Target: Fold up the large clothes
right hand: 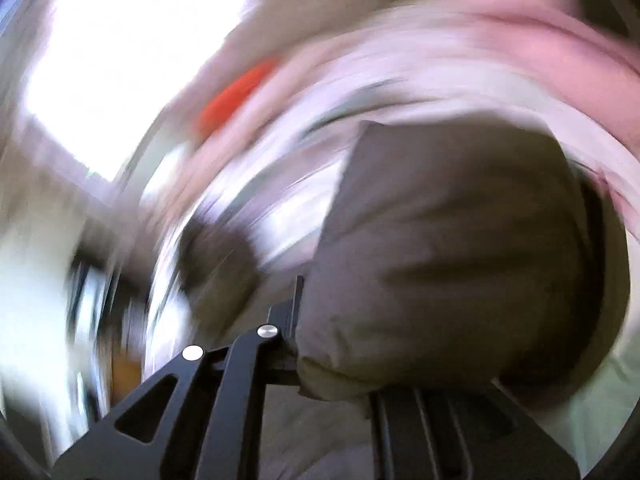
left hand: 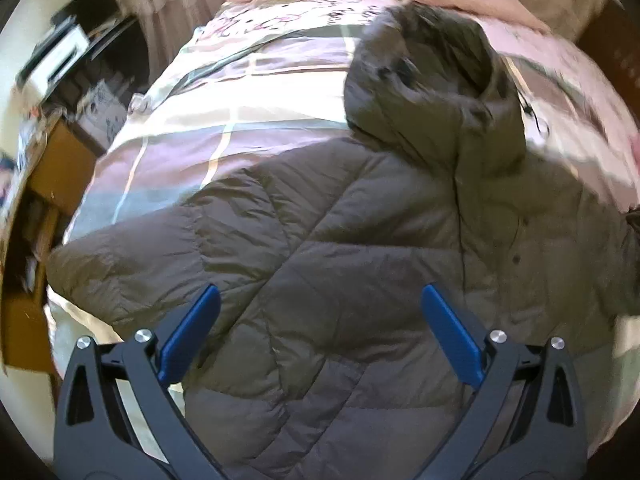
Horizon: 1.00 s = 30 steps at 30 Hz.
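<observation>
Jacket (left hand: 360, 248) spread across the lower half of your left view, on the bed (left hand: 248, 92).
Your left gripper (left hand: 320, 300) hovers over its quilted front, fingers wide and empty; your right gripper (right hand: 316, 360) has its fingers clamped on a fold of the jacket, in a blurred view.

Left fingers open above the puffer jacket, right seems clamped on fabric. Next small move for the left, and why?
Probably lower the left gripper onto the near sleeve and close. Its blue fingers stand wide apart with only the brown jacket below them, nothing pinched. The right gripper looks shut on a bunched fold of jacket, so a second hold seems needed before folding.
</observation>
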Each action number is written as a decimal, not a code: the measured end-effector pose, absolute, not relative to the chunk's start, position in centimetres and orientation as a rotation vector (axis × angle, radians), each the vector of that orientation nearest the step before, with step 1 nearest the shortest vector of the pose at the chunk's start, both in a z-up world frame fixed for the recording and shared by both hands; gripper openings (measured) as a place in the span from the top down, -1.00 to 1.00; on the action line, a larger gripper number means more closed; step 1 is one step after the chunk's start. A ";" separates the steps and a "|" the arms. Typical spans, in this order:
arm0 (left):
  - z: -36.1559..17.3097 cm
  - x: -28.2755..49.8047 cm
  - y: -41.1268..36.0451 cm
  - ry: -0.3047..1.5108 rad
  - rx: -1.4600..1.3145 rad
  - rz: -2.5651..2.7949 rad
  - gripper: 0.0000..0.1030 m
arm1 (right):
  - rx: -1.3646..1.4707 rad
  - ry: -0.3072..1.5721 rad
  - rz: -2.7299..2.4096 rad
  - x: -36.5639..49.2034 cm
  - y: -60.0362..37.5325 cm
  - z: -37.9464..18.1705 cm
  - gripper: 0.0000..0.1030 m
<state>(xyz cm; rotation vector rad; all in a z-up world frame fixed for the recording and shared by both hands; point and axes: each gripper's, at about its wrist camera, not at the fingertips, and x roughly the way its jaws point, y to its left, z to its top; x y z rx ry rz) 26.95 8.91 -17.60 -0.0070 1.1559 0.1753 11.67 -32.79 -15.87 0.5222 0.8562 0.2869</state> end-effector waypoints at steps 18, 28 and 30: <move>-25.2 28.8 7.2 1.418 -0.354 -0.144 -0.95 | 0.564 1.102 0.234 3.1 -24.0 -18.9 -0.97; -31.8 28.3 1.1 1.570 -0.324 -0.294 0.88 | 0.670 1.149 0.212 5.2 -23.8 -22.2 -0.97; -31.5 28.6 -0.1 1.520 -0.266 -0.287 0.89 | 0.684 1.137 0.201 8.5 -23.7 -22.9 -0.97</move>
